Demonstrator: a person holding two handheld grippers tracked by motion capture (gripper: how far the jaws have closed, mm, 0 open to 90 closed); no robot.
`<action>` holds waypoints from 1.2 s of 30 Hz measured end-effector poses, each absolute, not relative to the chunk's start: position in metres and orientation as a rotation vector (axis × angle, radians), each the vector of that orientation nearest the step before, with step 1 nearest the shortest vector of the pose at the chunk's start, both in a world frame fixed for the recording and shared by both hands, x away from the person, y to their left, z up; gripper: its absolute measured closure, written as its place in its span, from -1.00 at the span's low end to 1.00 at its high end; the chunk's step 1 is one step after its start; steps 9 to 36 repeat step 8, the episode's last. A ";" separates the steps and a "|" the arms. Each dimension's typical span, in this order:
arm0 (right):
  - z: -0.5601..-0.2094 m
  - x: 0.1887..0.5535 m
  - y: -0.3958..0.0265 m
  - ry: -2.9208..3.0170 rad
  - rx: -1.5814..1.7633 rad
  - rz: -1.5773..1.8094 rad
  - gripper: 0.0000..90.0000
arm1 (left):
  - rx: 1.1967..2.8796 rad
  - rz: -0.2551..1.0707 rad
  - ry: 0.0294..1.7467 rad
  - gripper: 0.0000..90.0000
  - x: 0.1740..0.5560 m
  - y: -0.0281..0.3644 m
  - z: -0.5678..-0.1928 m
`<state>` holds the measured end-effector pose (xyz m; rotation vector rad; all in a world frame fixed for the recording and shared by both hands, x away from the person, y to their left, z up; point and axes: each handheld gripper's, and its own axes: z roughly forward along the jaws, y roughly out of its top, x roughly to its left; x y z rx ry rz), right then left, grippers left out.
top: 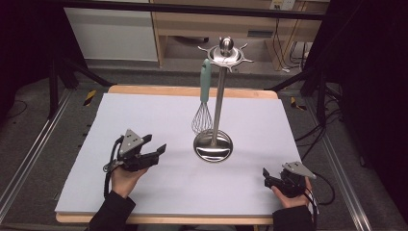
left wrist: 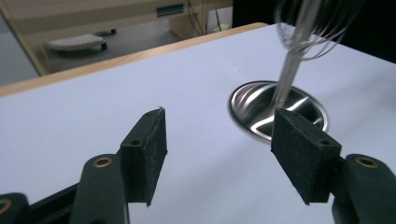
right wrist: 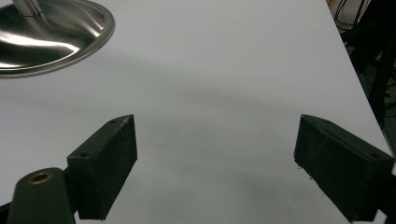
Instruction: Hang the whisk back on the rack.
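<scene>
- Hanging from a hook at the top of the steel utensil stand (top: 219, 96), the whisk (top: 204, 98) with the pale green handle dangles on the left of the pole, its wire head just above the round base (top: 212, 146).
- The stand rises from the middle of the white table (top: 144, 192).
- The left gripper (top: 155, 147) hovers left of the base, near it and apart from it; its 2 jaws are spread with nothing between them.
- From the left gripper view, the base (left wrist: 261, 107) and the blurred whisk wires (left wrist: 322, 28) lie beyond the jaws.
- The right gripper (top: 266, 176) sits at the near right of the table, released, jaws wide over bare surface; the base (right wrist: 51, 35) lies far left of it.
</scene>
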<state>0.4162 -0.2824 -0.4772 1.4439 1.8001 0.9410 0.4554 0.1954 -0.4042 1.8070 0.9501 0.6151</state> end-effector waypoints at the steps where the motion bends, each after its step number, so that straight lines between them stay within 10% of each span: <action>1: -0.477 0.416 -0.283 1.802 1.445 0.939 -0.70 | 1.801 0.625 0.972 -0.22 0.455 0.201 -0.409; 36: -0.478 0.418 -0.283 1.802 1.449 0.934 -0.70 | 1.773 0.681 1.070 -0.22 0.449 0.234 -0.427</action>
